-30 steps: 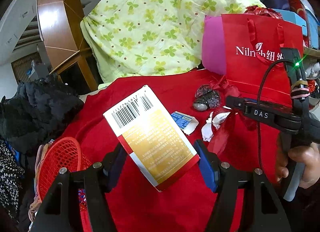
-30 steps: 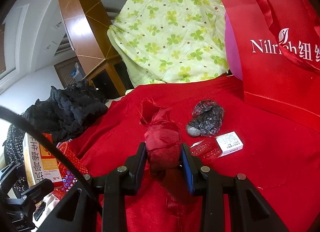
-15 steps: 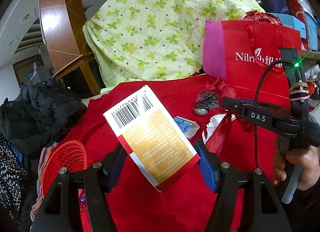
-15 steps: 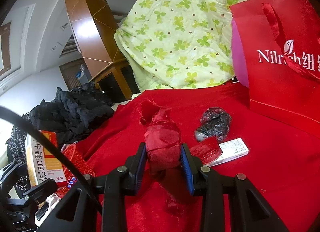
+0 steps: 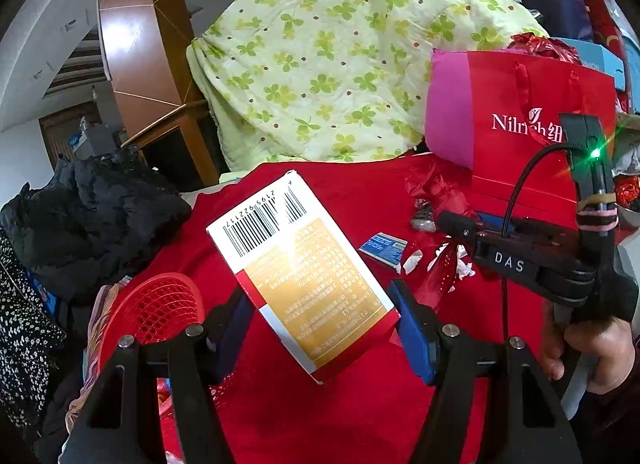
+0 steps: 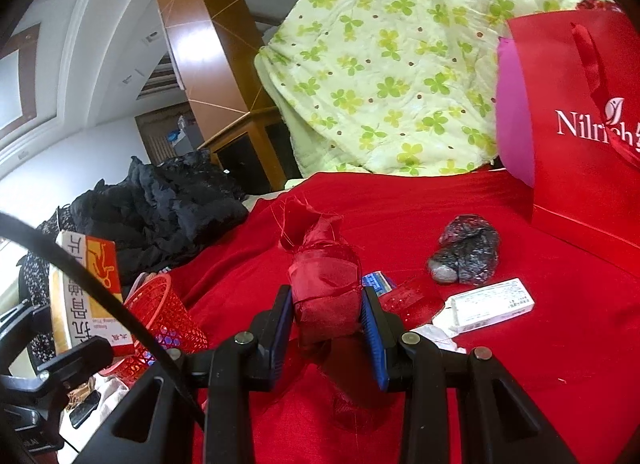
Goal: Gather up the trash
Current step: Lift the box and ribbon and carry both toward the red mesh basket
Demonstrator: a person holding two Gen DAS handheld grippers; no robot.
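Observation:
My left gripper point(image 5: 320, 320) is shut on a gold, red and white carton point(image 5: 300, 264) with a barcode, held tilted above the red cloth point(image 5: 360, 416). The right wrist view shows the same carton point(image 6: 86, 292) at the far left. My right gripper point(image 6: 326, 304) is shut on a tied red fabric bundle point(image 6: 324, 284), and a hand holds this gripper point(image 5: 460, 224) at the right of the left wrist view. A red mesh basket point(image 5: 160, 304) point(image 6: 160, 316) stands low at the left, beside the cloth's edge.
On the red cloth lie a black crumpled wrapper point(image 6: 468, 252), a white box point(image 6: 492, 304), a blue packet point(image 5: 382, 246) and torn paper scraps point(image 5: 412, 260). A red gift bag point(image 5: 532, 136) stands at the back right, a clover quilt point(image 5: 340, 64) behind, and black clothes point(image 5: 92, 216) left.
Both hands have drifted a little to the left and slightly up with their loads. The grips on the carton and the red bundle are unchanged.

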